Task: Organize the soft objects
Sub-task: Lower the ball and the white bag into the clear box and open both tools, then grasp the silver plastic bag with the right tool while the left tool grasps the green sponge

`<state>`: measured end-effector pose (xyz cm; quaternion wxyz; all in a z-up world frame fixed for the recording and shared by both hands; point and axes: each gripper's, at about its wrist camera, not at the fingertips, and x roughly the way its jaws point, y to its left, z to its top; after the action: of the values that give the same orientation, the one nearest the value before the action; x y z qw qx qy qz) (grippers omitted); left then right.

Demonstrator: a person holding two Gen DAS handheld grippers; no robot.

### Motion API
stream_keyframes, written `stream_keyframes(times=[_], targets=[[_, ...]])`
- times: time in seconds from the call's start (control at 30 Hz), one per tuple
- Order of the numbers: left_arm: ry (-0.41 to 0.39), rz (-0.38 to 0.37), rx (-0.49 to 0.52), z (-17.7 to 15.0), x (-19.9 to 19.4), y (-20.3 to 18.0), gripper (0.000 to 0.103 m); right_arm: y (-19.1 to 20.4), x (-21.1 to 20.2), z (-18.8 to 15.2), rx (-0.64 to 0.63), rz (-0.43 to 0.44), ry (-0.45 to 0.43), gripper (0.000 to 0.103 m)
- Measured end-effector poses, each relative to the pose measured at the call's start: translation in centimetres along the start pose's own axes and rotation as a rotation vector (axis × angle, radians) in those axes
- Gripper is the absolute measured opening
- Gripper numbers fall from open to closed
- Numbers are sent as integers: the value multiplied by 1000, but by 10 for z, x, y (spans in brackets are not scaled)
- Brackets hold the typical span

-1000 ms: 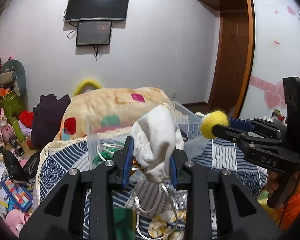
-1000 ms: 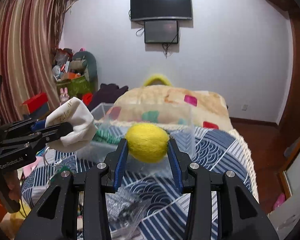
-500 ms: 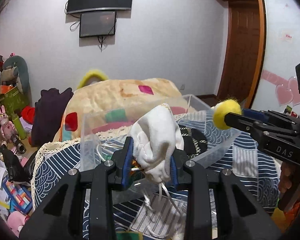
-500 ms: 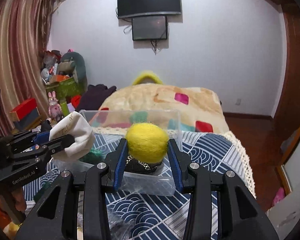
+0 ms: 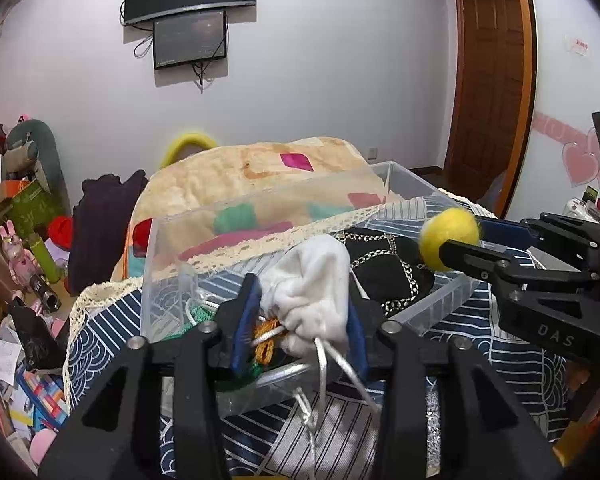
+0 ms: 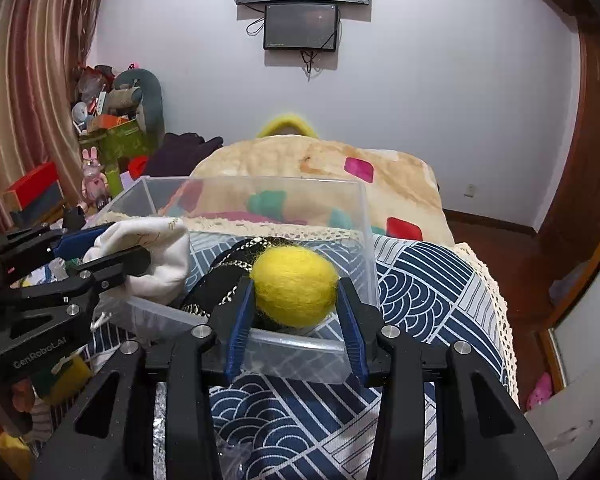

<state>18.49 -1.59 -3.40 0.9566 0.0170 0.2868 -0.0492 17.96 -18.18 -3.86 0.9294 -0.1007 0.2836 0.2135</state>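
Note:
My left gripper (image 5: 300, 308) is shut on a white drawstring pouch (image 5: 316, 288), held over the near edge of a clear plastic bin (image 5: 260, 216) on the bed. Its cords hang down. My right gripper (image 6: 294, 304) is shut on a yellow felt ball (image 6: 294, 286), held over the same bin's (image 6: 364, 216) near right corner. A black item with gold chain pattern (image 5: 384, 264) and green yarn lie inside the bin. The ball (image 5: 448, 238) and the right gripper also show in the left wrist view, the pouch (image 6: 148, 256) in the right wrist view.
The bin stands on a blue-and-white patterned bedcover (image 6: 420, 280) with a lace edge. A beige blanket heap (image 6: 320, 168) lies behind it. Toys and boxes (image 5: 24, 216) crowd the left. A wooden door (image 5: 492, 80) is at right.
Both grippers have moved forward and down toward the bin, which now looms larger. The pouch and the ball now hang over its near edge, still gripped.

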Motion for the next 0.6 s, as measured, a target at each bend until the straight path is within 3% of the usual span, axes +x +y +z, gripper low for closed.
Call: stream_keyframes(times=[0.07, 0.2, 0.6], targets=[[3, -3, -8, -2, -1, 2, 52, 0, -2, 1, -5, -3, -2, 40], [0, -5, -8, -5, -8, 5, 62, -1, -7, 1, 1, 9, -7, 54], [-60, -38, -20, -7, -61, 10, 67, 9, -44, 7, -37, 60, -91, 56]])
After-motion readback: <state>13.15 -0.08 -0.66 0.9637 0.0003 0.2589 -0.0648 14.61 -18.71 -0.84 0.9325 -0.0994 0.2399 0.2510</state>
